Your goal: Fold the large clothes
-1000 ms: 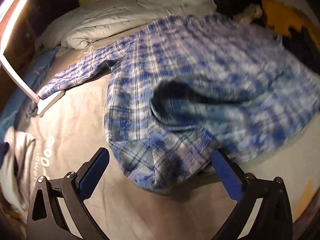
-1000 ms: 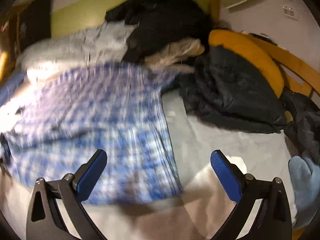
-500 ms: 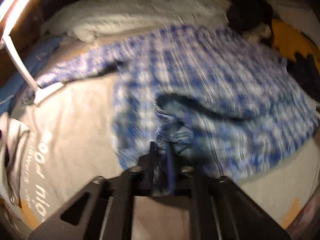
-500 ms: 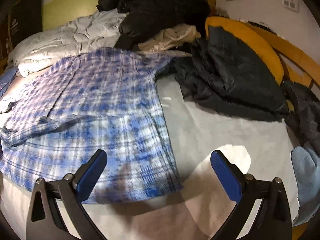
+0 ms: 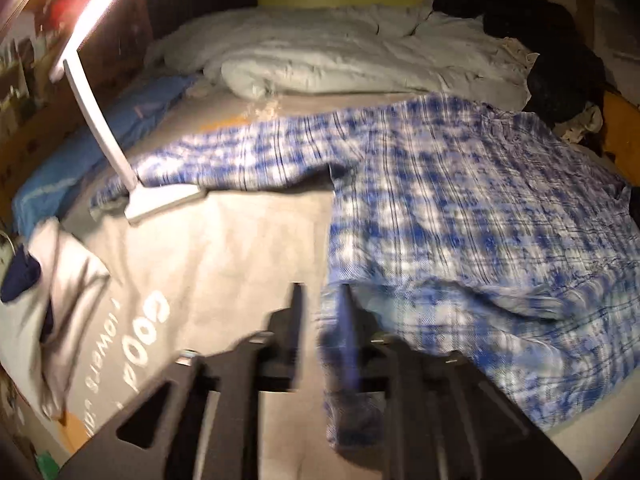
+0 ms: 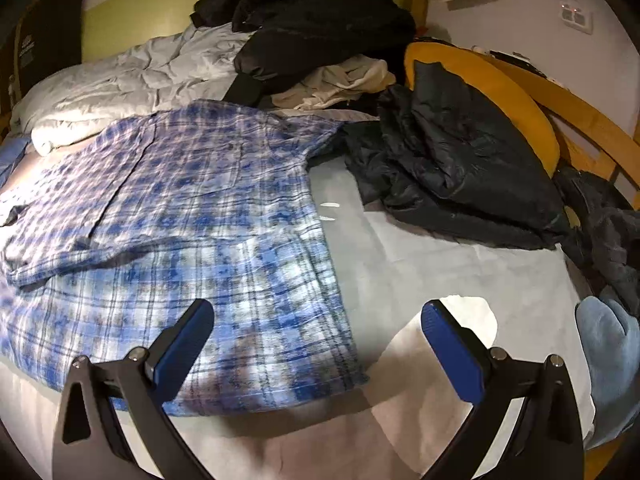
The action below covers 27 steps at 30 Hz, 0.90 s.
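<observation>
Left wrist view, item one: left gripper [image 5: 320,320], jaws narrow and opening, a bunched corner of the plaid shirt [image 5: 460,208] between them and hanging over the right-hand finger; motion blur hides whether the pads press on the cloth at this moment.

Item two: plaid shirt, blue and white, spread across the middle of the bed [image 5: 224,256], one sleeve [image 5: 224,160] stretched toward the bed's left edge, hem at the near edge, collar end toward the far edge beside the grey duvet [image 5: 328,60].

Item three: white lamp [image 5: 100,120], its base resting on the sleeve's cuff end near the left edge.

Right wrist view, item four: right gripper [image 6: 318,344], jaws wide apart and empty, hovering over the shirt's near right hem corner at the near edge.

Item five: dark jacket [image 6: 452,168], heaped toward the bed's right edge, just beside the shirt's shoulder.

Handling judgement: the step appears to be laying the near left corner flat before folding.
- Let go only once the corner lies smooth, not rolled under.
- Clear the lamp base off the cuff before the sleeve is drawn in, or the cloth may drag.
- Bring the right gripper onto its hem corner so both corners travel together.
</observation>
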{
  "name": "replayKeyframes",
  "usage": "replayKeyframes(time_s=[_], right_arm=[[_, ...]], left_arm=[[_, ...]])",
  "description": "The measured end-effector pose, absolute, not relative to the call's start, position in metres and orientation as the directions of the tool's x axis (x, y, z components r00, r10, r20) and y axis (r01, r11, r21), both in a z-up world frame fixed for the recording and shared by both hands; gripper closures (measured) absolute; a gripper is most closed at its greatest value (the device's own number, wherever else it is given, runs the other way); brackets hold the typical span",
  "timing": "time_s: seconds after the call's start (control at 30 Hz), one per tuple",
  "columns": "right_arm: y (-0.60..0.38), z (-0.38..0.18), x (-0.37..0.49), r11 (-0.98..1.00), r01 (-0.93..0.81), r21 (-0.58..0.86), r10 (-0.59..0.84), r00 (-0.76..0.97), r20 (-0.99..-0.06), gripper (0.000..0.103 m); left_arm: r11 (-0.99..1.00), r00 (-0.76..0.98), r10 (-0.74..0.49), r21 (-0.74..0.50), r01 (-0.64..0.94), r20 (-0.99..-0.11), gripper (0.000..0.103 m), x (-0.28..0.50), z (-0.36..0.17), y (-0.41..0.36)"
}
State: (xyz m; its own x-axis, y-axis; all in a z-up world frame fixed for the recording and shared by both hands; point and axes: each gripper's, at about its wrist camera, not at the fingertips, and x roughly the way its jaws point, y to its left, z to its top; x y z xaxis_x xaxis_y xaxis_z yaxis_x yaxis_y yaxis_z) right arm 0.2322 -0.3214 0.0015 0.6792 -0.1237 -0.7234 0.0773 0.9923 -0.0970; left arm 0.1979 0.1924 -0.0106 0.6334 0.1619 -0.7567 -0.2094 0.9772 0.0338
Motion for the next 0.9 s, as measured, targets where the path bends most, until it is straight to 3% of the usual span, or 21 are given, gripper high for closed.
replayKeyframes(time_s=[0.03, 0.1, 0.3, 0.37, 0.4, 0.43, 0.53, 0.67, 0.87, 0.9], right_arm=[[-0.323, 0.002, 0.232, 0.992, 0.083, -0.093, -0.125, 0.679, -0.723, 0.000], [-0.324, 0.003, 0.231, 0.992, 0.090, -0.086, -0.124, 0.681, -0.722, 0.000], [-0.327, 0.004, 0.226, 0.990, 0.099, -0.103, -0.143, 0.684, -0.716, 0.000], [-0.330, 0.004, 0.224, 0.990, 0.104, -0.095, -0.140, 0.683, -0.717, 0.000], [-0.330, 0.004, 0.224, 0.990, 0.107, -0.091, -0.140, 0.682, -0.718, 0.000], [-0.331, 0.004, 0.223, 0.990, 0.109, -0.089, -0.140, 0.681, -0.719, 0.000], [-0.331, 0.006, 0.223, 0.990, 0.109, -0.090, -0.140, 0.683, -0.716, 0.000], [-0.332, 0.006, 0.224, 0.987, 0.122, -0.105, -0.160, 0.685, -0.711, 0.000], [-0.332, 0.006, 0.224, 0.990, 0.119, -0.081, -0.141, 0.687, -0.713, 0.000], [-0.332, 0.007, 0.224, 0.990, 0.118, -0.082, -0.141, 0.688, -0.712, 0.000]], left_arm=[[0.977, 0.632, 0.146, 0.012, -0.211, -0.761, 0.050, 0.194, -0.012, 0.191], [0.975, 0.636, 0.123, -0.027, -0.220, -0.762, 0.038, 0.182, -0.012, 0.192], [0.970, 0.517, -0.012, -0.136, -0.202, -0.856, 0.038, 0.160, -0.036, 0.195], [0.962, 0.477, -0.037, -0.160, -0.222, -0.878, 0.050, 0.160, -0.048, 0.198], [0.958, 0.470, -0.059, -0.183, -0.222, -0.880, 0.082, 0.160, -0.051, 0.200], [0.954, 0.467, -0.086, -0.207, -0.215, -0.880, 0.100, 0.160, -0.053, 0.201], [0.957, 0.534, -0.045, -0.189, -0.218, -0.844, 0.100, 0.154, -0.037, 0.203], [0.959, 0.629, 0.234, 0.068, -0.277, -0.742, 0.101, 0.141, -0.002, 0.192], [0.952, 0.566, 0.284, 0.161, -0.259, -0.774, 0.096, 0.150, -0.016, 0.183], [0.948, 0.567, 0.305, 0.186, -0.258, -0.765, 0.086, 0.150, -0.017, 0.180]])
